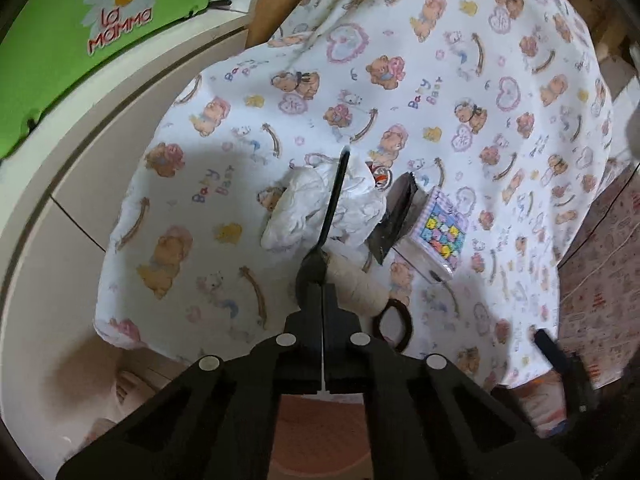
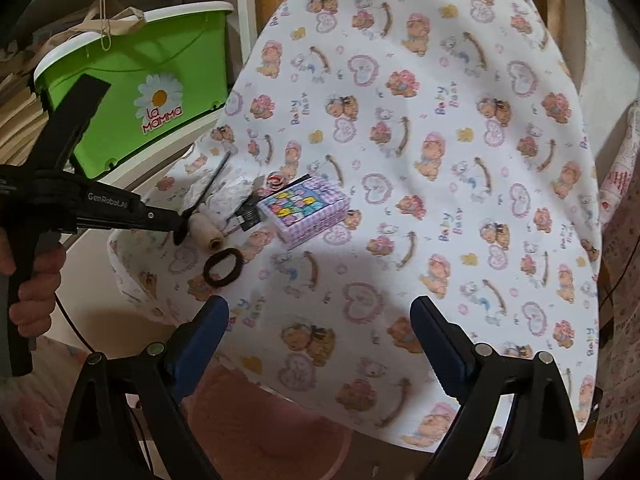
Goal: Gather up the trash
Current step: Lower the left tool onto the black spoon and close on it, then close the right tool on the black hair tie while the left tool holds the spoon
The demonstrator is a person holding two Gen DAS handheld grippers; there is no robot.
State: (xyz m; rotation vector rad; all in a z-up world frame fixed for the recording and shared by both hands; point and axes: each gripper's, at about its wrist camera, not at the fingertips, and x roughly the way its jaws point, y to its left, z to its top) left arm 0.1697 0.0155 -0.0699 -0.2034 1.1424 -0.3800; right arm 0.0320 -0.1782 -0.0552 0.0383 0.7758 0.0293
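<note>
A crumpled white tissue lies on the bear-print cloth near its left edge. My left gripper is shut, its thin black fingers laid across the tissue, which bulges on both sides of them. Just right of the tissue lie a small red-and-white piece and a dark flat wrapper. My right gripper hangs open over bare cloth nearer the front edge, nothing between its blue pads; one finger of it shows low right in the left wrist view.
A pastel checkered box, a cream thread spool and a brown hair tie lie close by. A green "La Mamma" bin stands left of the table. A hand holds the left gripper.
</note>
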